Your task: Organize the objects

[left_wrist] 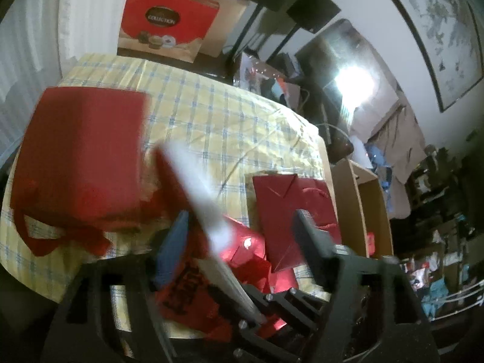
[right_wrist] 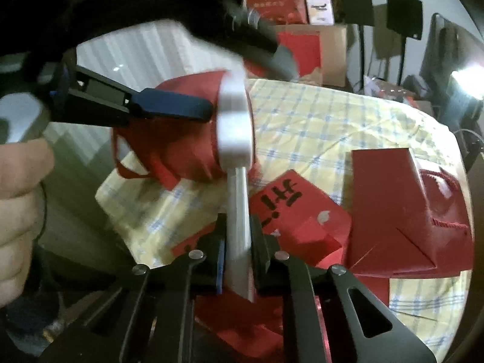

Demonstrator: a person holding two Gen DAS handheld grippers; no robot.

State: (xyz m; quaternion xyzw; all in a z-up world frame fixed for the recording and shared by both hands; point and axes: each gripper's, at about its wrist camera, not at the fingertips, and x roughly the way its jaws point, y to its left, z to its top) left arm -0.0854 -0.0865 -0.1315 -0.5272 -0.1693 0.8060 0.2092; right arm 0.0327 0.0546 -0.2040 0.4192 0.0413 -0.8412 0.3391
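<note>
the right gripper [right_wrist: 239, 260] is pinching the near end of a white roll of paper [right_wrist: 237, 224], which stands up and away from it. the left gripper [left_wrist: 242, 227] is spread wide with the same white roll [left_wrist: 196, 187] between its fingers, not pressed by either. beyond, on the yellow checked tablecloth [left_wrist: 230, 121], lie red papers with black writing [right_wrist: 284, 199], a folded red paper bag [right_wrist: 393, 211] on the right and a red cloth bag [left_wrist: 81, 151] on the left.

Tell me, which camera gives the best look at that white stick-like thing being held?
The right wrist view: the white stick stands clamped in the right gripper, its wide head visible. The left wrist view shows only a blurred white streak.
</note>
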